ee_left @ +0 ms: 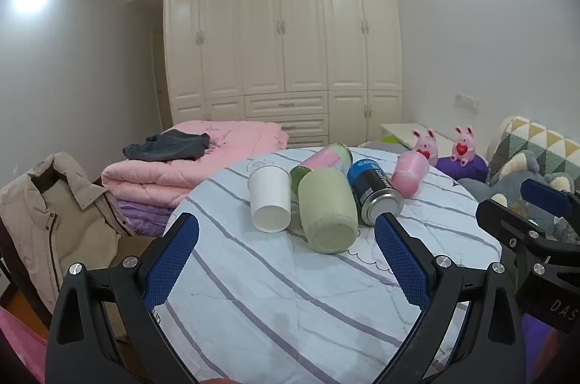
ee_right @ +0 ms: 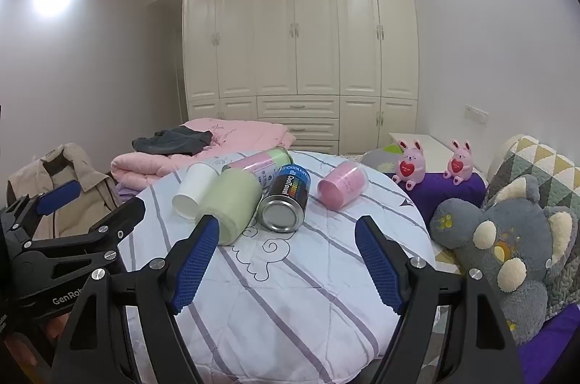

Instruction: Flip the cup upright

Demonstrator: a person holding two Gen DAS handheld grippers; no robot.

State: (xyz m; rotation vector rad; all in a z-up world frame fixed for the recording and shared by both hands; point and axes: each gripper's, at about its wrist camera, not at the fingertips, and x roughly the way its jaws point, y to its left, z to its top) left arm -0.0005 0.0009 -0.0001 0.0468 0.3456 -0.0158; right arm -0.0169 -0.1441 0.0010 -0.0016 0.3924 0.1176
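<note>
Several cups and cans lie on their sides on a round table with a striped cloth [ee_left: 275, 293] [ee_right: 290, 293]. A white paper cup [ee_left: 270, 199] [ee_right: 192, 190], a pale green cup [ee_left: 326, 210] [ee_right: 230, 204] and a pink cup [ee_left: 409, 173] [ee_right: 342, 184] lie tipped over. My left gripper [ee_left: 286, 231] is open, just short of the green and white cups. My right gripper [ee_right: 288, 235] is open, short of the black can [ee_right: 288, 199] [ee_left: 373, 192].
A pink-and-green can [ee_left: 328, 159] [ee_right: 259, 164] lies behind the cups. A folded pink quilt [ee_left: 188, 166] with dark cloth lies at back left. A beige jacket [ee_left: 47, 217] hangs at left. Plush toys [ee_right: 507, 250] and pink bunnies [ee_right: 409, 166] sit at right.
</note>
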